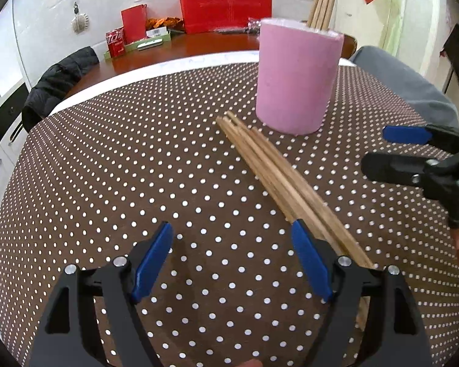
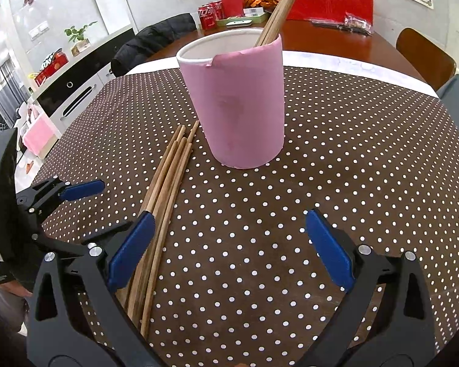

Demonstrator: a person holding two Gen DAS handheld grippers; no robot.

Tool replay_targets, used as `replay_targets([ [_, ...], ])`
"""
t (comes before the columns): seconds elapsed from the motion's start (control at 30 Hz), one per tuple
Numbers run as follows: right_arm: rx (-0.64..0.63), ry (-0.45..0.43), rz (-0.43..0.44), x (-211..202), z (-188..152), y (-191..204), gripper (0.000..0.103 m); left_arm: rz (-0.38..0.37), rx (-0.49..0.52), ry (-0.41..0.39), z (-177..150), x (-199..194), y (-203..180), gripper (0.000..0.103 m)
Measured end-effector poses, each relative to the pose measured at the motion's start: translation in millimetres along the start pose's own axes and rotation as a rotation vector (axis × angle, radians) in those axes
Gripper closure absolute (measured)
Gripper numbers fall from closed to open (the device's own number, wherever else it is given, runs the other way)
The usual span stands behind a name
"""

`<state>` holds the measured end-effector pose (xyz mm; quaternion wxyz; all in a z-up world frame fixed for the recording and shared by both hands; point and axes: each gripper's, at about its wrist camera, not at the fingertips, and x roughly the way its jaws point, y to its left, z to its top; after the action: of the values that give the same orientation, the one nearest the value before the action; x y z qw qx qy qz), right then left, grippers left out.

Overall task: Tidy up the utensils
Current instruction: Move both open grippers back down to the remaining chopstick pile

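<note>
A pink cup stands upright on the dotted brown tablecloth and holds several wooden chopsticks. A bundle of loose chopsticks lies flat in front of it. My left gripper is open and empty, just left of the bundle's near end; its right finger sits beside the sticks. My right gripper is open and empty, just right of the bundle; its left finger overlaps the sticks. Each gripper also shows in the other's view, the right one and the left one.
The tablecloth covers a round table. Behind it a wooden table carries a red bag, red cans and a green tray. A chair with a black jacket stands at the far left.
</note>
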<state>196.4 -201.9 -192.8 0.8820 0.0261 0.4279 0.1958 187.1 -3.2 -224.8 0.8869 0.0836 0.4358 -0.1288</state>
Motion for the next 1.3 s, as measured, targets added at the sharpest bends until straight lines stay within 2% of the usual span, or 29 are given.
replay_targets([
  [0.27,0.001,0.008,0.000,2.0,-1.4,0.8,0.006,-0.047,-0.046,-0.027,5.3,-4.3,-3.2,0.024],
  [0.63,0.002,0.033,0.002,7.1,-2.6,-5.7,0.006,-0.038,-0.068,-0.022,7.1,2.5,-8.0,0.024],
  [0.87,0.011,0.015,0.008,1.3,-4.5,-3.6,0.006,-0.042,-0.083,-0.020,8.8,6.2,-15.1,0.024],
  [1.07,0.010,0.037,0.004,5.9,-6.3,-5.6,0.006,-0.019,-0.104,-0.018,11.7,9.3,-16.2,0.023],
  [1.3,-0.001,0.069,-0.020,11.8,-8.1,-6.7,0.006,-0.010,-0.080,-0.012,7.6,6.9,-6.7,0.023],
])
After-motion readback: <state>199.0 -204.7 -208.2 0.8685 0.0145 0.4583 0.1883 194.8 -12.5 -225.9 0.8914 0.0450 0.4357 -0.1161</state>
